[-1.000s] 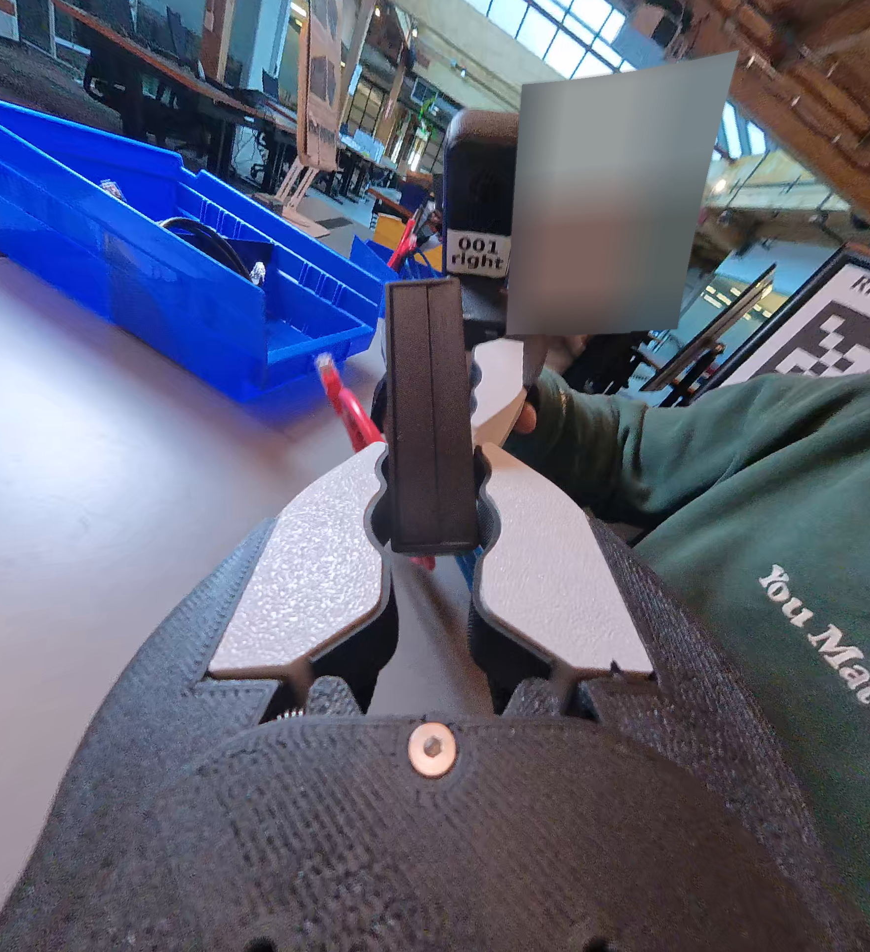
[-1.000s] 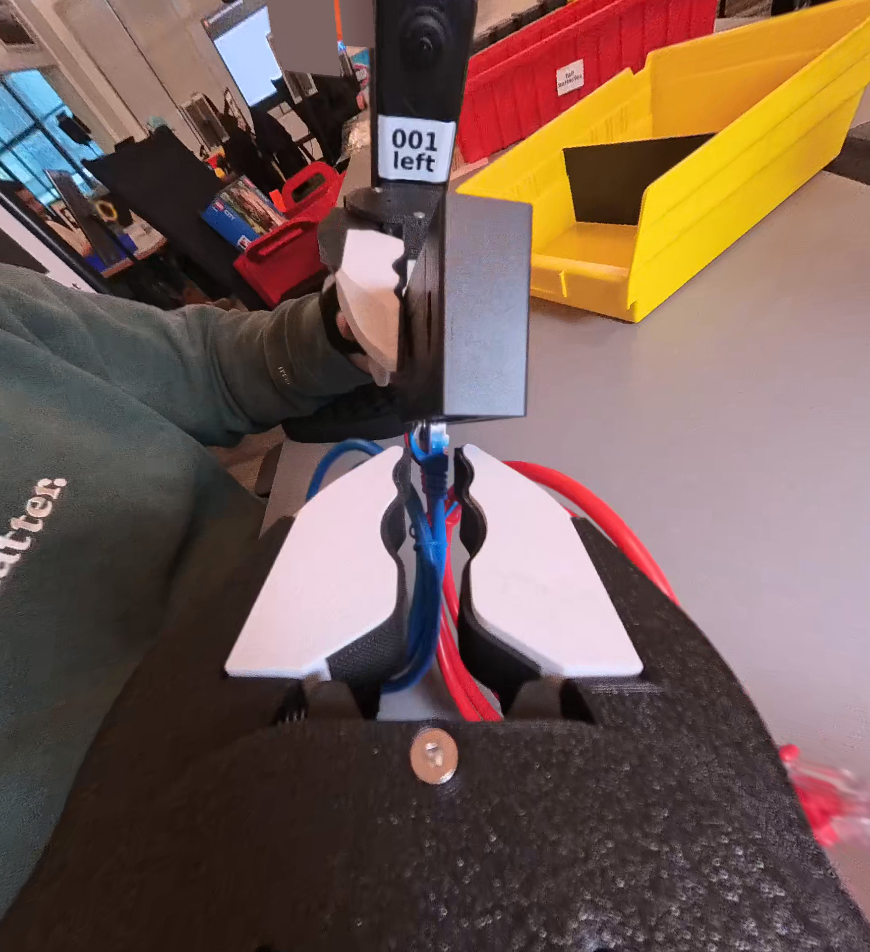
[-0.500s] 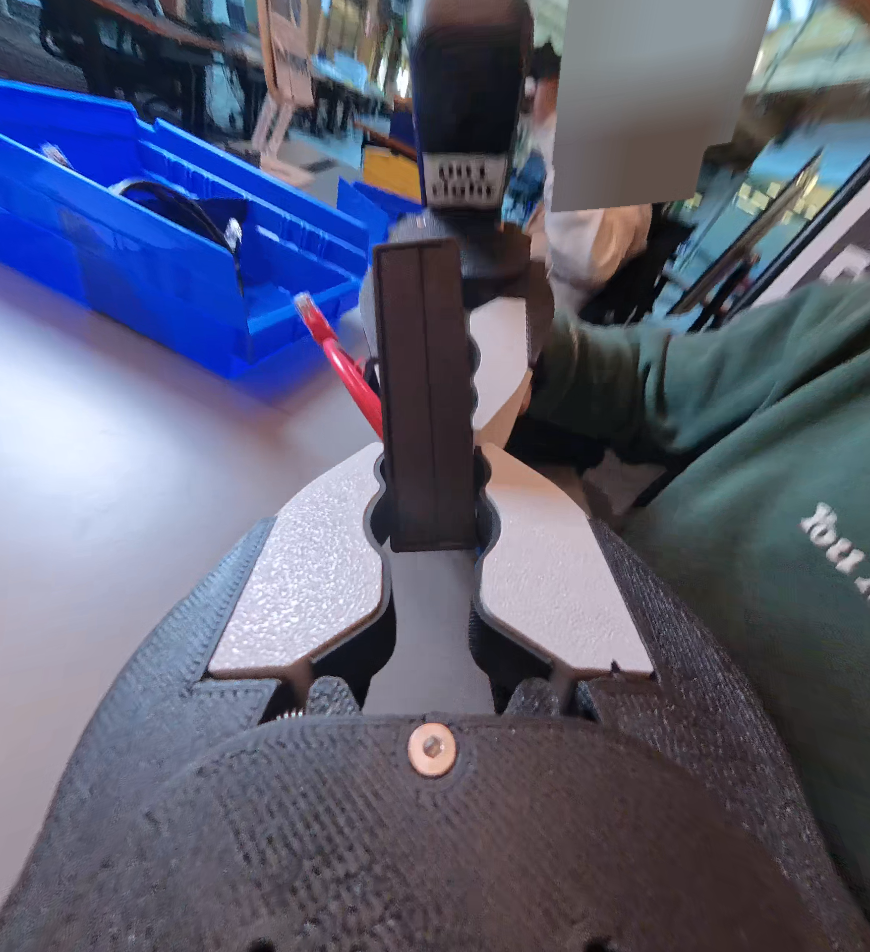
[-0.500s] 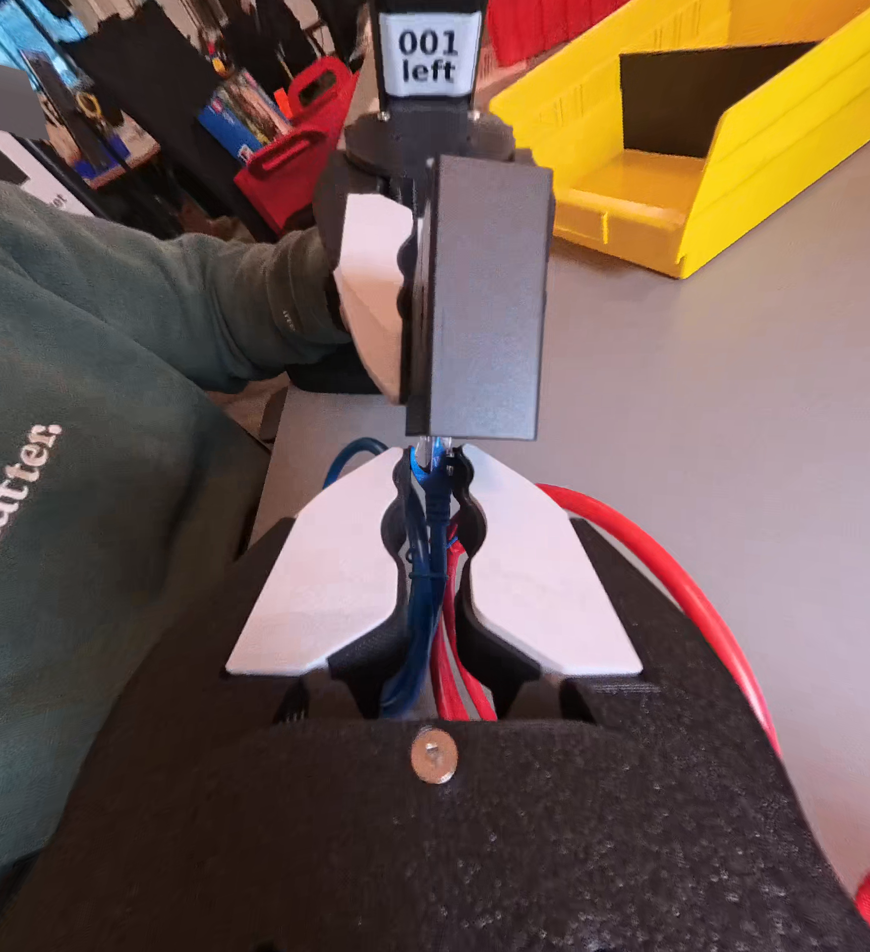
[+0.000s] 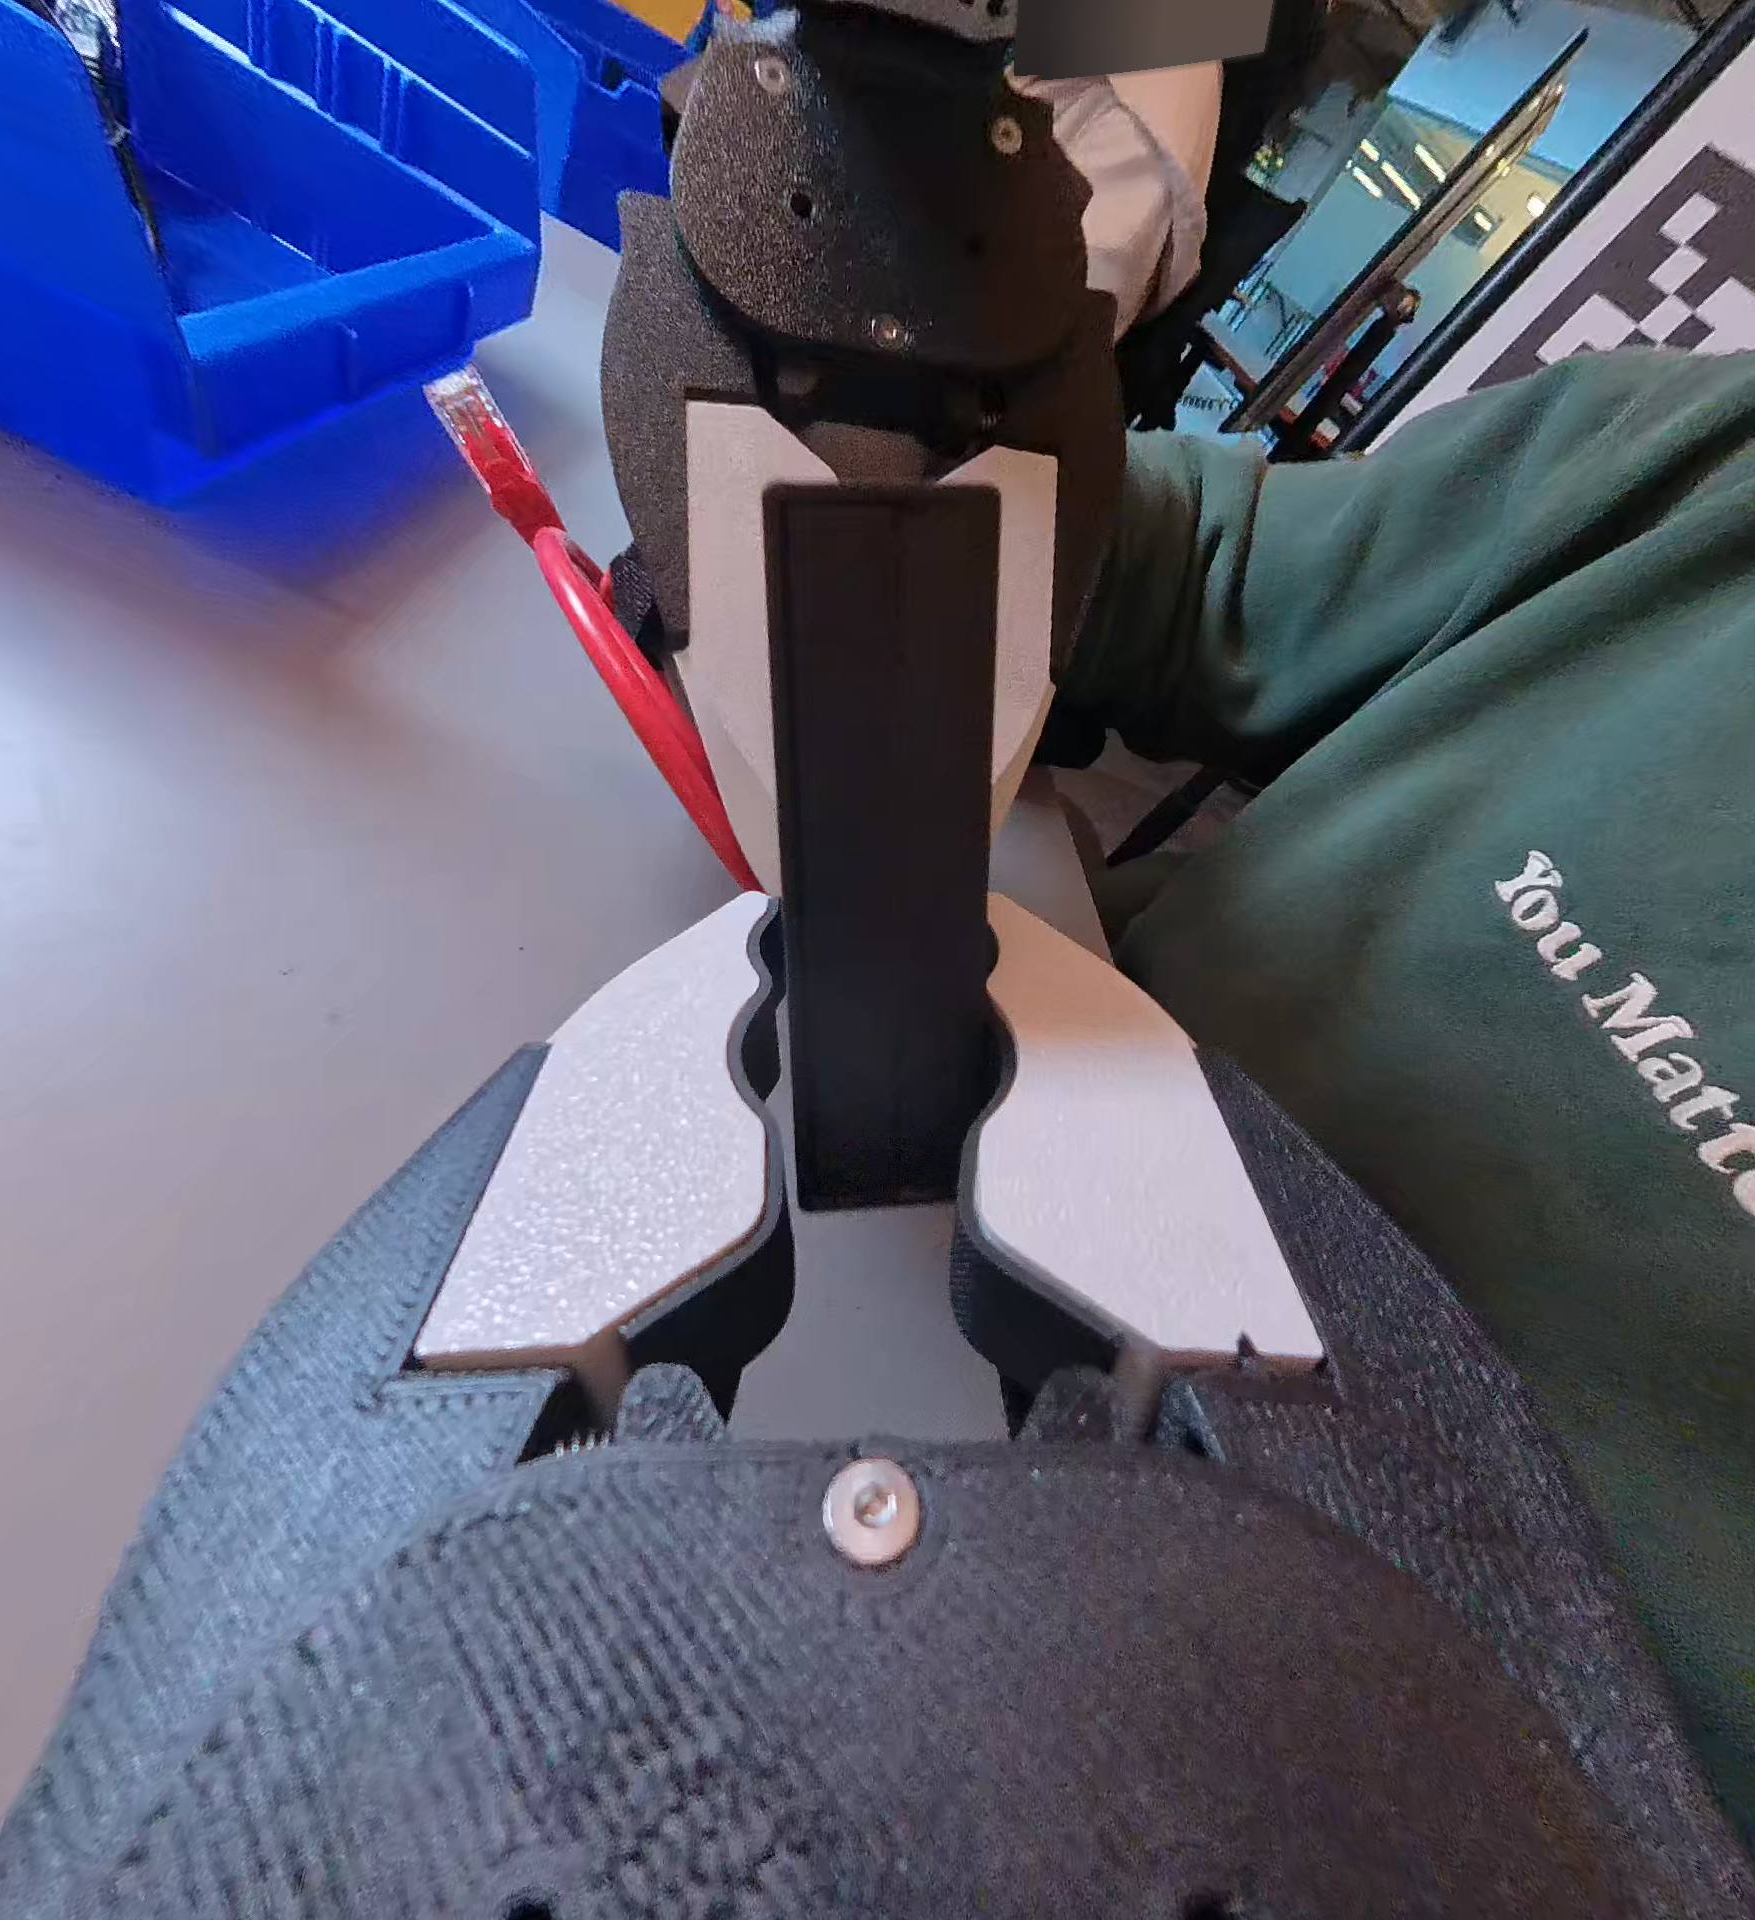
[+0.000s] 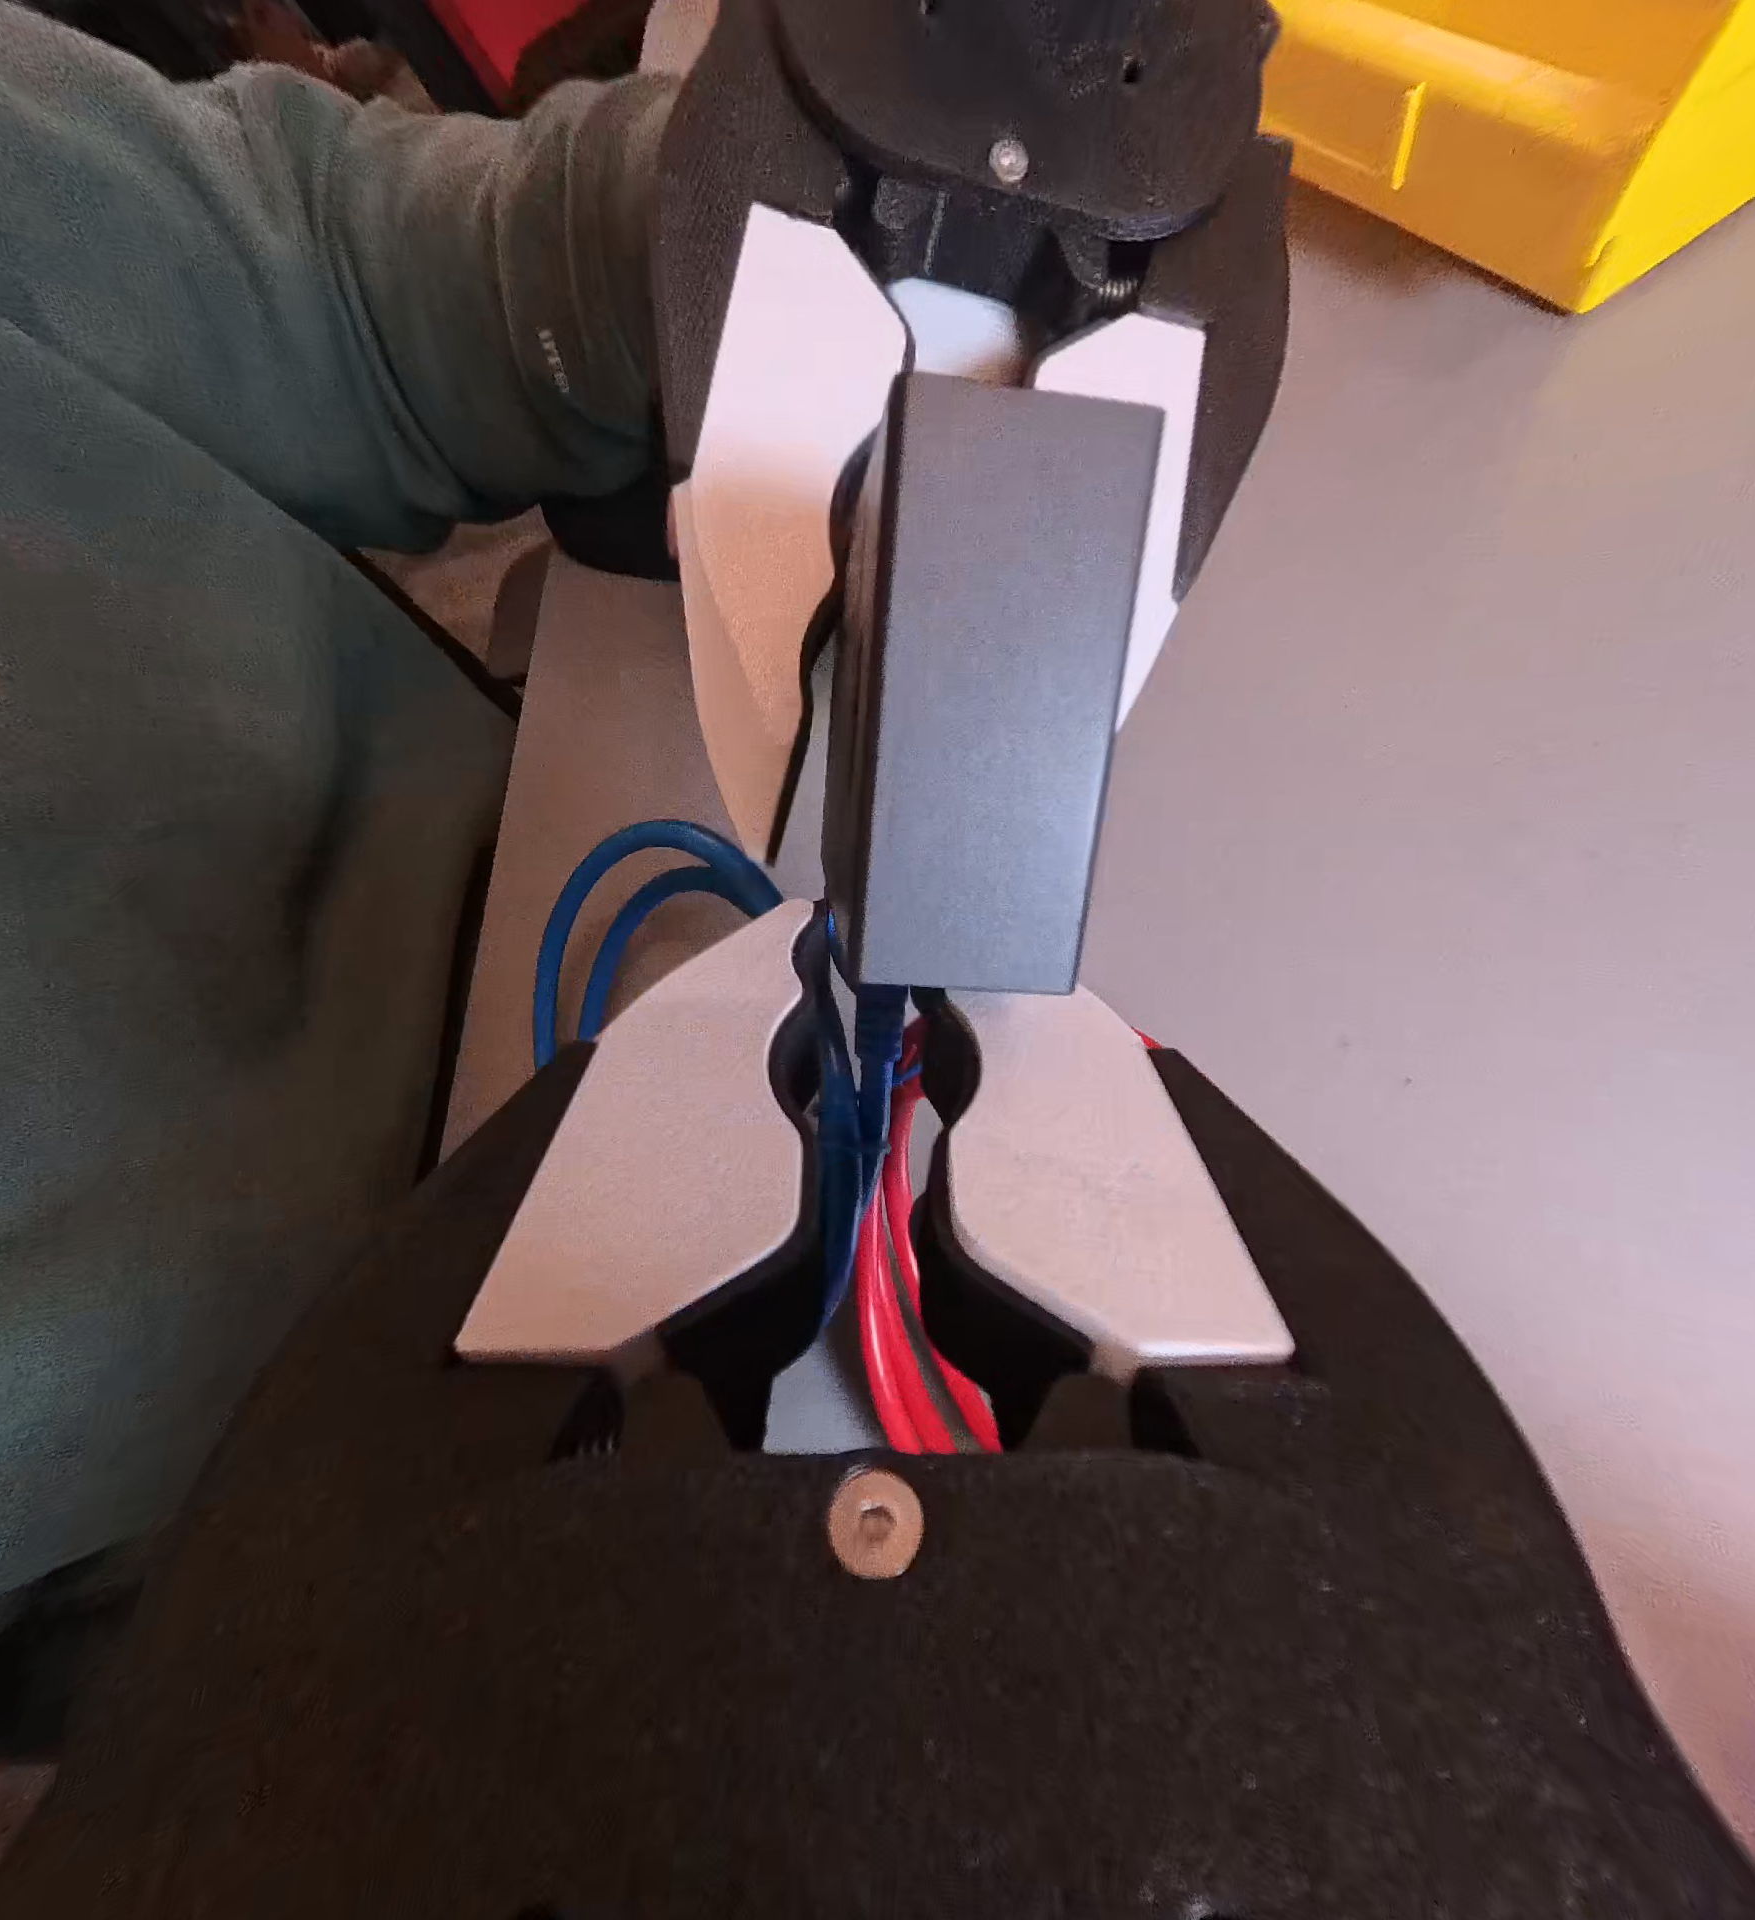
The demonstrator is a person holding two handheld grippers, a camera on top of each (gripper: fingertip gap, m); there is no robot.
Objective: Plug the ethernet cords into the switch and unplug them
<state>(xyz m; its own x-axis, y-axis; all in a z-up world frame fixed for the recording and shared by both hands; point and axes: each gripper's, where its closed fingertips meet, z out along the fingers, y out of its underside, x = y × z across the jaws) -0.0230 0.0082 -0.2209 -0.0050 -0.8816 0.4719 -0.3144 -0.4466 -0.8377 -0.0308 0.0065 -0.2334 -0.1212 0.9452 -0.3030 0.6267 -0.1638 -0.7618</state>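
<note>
My left gripper (image 5: 878,935) is shut on the black switch (image 5: 883,779) and holds it above the table, its long edge running away from me. In the right wrist view the switch (image 6: 987,675) shows as a dark box between the left gripper's white fingers (image 6: 779,468). My right gripper (image 6: 878,956) is shut on the blue ethernet cord (image 6: 842,1132). The cord's plug (image 6: 878,1023) meets the switch's near end and its tip is hidden there. A red cord (image 6: 899,1351) runs under my right fingers. Its red plug (image 5: 483,436) lies loose on the table.
A blue bin (image 5: 229,208) stands on the grey table (image 5: 177,935) at the far left. A yellow bin (image 6: 1527,125) stands at the far right. A person's green sleeve (image 5: 1475,675) fills the side nearest the body. A framed patterned board (image 5: 1683,260) stands behind. My two grippers' fingertips are within a few centimetres of each other.
The two grippers have come closer together. The blue plug's clear tip, seen below the switch before, is now hidden at the switch's end. Both grips are unchanged.
</note>
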